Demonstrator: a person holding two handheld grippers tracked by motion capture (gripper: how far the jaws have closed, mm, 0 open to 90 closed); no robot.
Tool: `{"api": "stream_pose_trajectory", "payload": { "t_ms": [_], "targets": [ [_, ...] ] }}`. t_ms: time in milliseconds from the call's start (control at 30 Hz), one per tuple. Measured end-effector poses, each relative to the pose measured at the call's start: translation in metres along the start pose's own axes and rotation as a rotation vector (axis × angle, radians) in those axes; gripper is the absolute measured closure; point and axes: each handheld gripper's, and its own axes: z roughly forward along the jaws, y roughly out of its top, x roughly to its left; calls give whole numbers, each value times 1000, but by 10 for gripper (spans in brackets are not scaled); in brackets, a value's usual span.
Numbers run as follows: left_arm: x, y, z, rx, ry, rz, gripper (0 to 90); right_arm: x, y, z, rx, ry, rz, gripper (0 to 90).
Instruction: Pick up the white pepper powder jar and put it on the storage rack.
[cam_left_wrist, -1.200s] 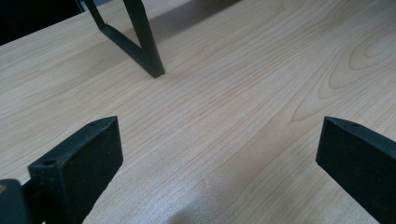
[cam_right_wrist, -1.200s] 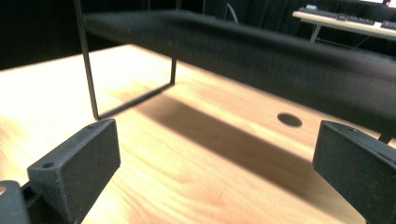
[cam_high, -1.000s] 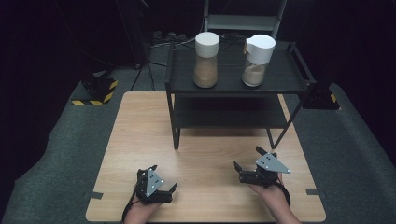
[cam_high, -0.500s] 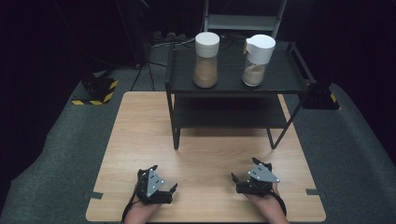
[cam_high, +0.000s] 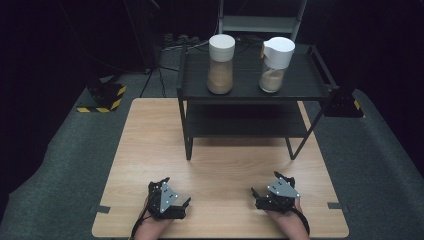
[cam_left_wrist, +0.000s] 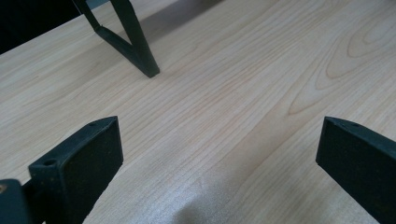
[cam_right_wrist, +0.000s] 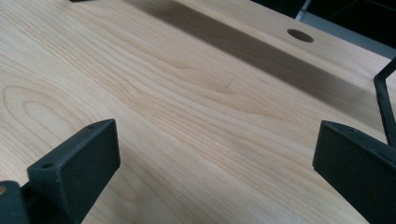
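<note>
Dark room, grey carpet floor (cam_high: 60, 165)

Counter (cam_high: 150, 150): pale wood grain
Rack (cam_high: 300, 85): black
Jars (cam_high: 221, 62): white lids, tan contents
Tongs (cam_high: 172, 192): black

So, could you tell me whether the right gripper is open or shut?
Open: the right gripper has its fingers spread wide over bare table, nothing between.

No readable text, label, brand or number appears on anything in these views.
</note>
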Motion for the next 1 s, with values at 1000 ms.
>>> {"api": "stream_pose_trajectory", "payload": {
  "t_ms": [1000],
  "targets": [
    [0, 7, 4, 36, -14, 28, 9, -1, 4, -1, 33, 8, -11, 0]
  ]
}}
